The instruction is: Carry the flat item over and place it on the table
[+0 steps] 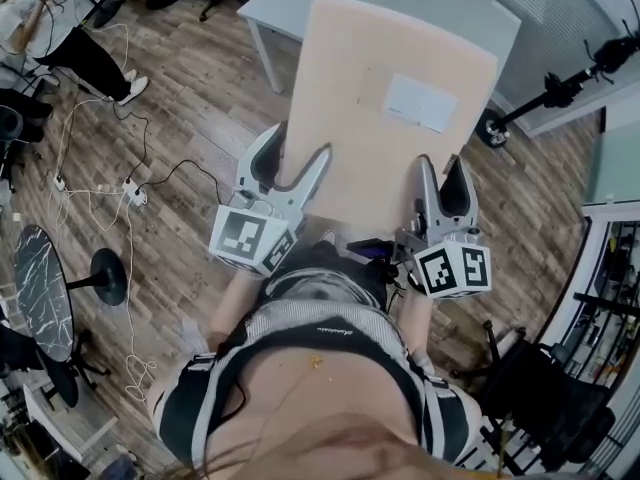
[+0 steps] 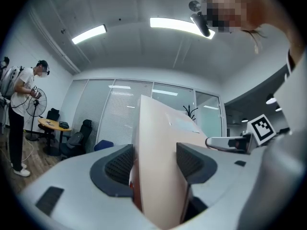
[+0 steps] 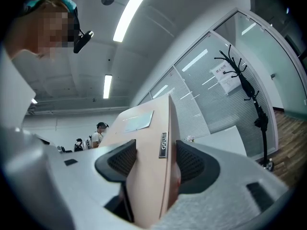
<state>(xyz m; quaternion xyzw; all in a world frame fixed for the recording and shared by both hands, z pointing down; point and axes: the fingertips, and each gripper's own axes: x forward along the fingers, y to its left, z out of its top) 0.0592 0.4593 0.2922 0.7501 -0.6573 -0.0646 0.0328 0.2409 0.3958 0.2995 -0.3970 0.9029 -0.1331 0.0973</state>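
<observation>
Clamps the left gripper (image 1: 292, 163) onto the near-left edge of the flat beige panel (image 1: 395, 88), jaws spread wide, one pad pressed to each face. Clamps the right gripper (image 1: 441, 173) the same way onto the near-right edge, jaws wide, pads on both faces, just beside a small tag (image 3: 163, 145) on the rim. Holds the panel out in front of the body between both grippers, clear of the wood floor (image 1: 190, 98), with the white label (image 1: 421, 102) facing up. From the head view, overlaps the white desk (image 1: 290, 3) with the panel's far end; cannot tell whether touching it. Further out, at left: cables (image 1: 95, 188) on the floor, a round dark side table (image 1: 40, 293), a standing person (image 1: 50, 18).
</observation>
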